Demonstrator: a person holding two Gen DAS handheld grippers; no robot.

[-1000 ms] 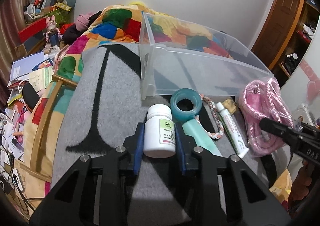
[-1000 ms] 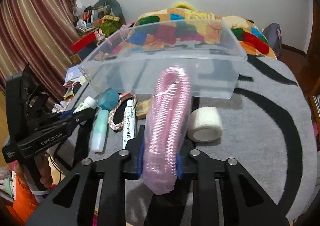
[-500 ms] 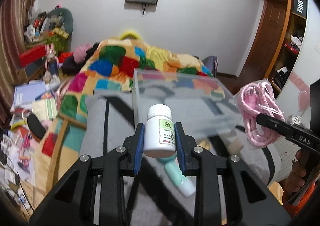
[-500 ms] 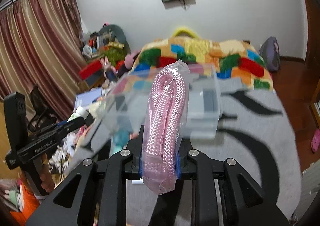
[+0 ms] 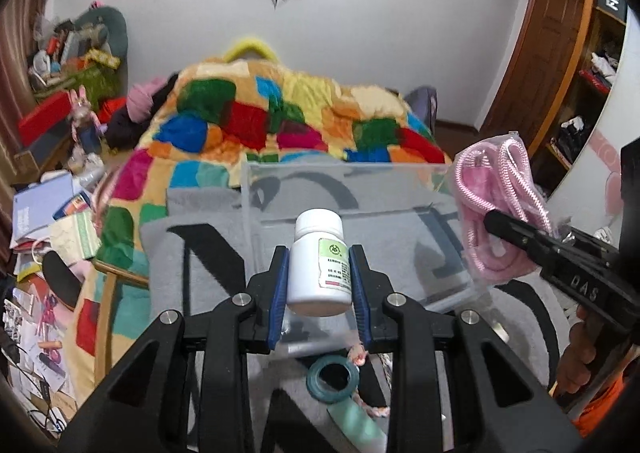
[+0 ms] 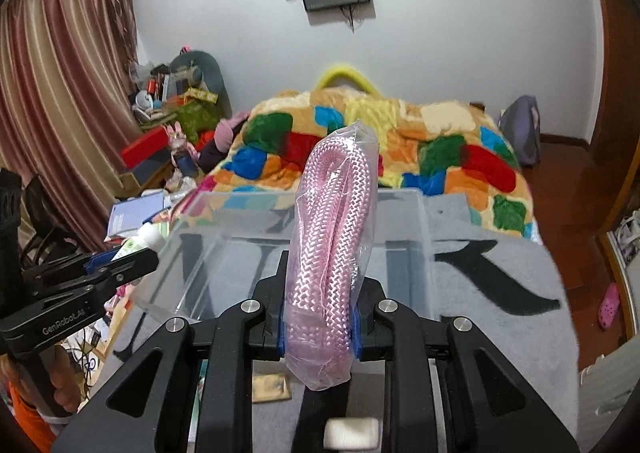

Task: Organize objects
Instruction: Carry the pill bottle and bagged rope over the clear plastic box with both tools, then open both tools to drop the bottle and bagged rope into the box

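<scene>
Pill bottle point(image 5: 318, 259) clamped upright in the left gripper point(image 5: 319, 285), hanging over the near edge of the clear bin point(image 5: 352, 189); bagged pink rope point(image 6: 332, 253) pinched in the right gripper point(image 6: 320, 327), above the same bin's near wall. Best carried further past that wall, lowered close to the bin floor, then released one at a time. Teal tape ring point(image 5: 333, 377) waiting just short of the bin.

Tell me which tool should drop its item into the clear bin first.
Probably the left. The left tool holds the white pill bottle upright, just above the clear bin's near wall. The right tool holds the bagged pink rope at a similar spot, but it is bulkier.
</scene>
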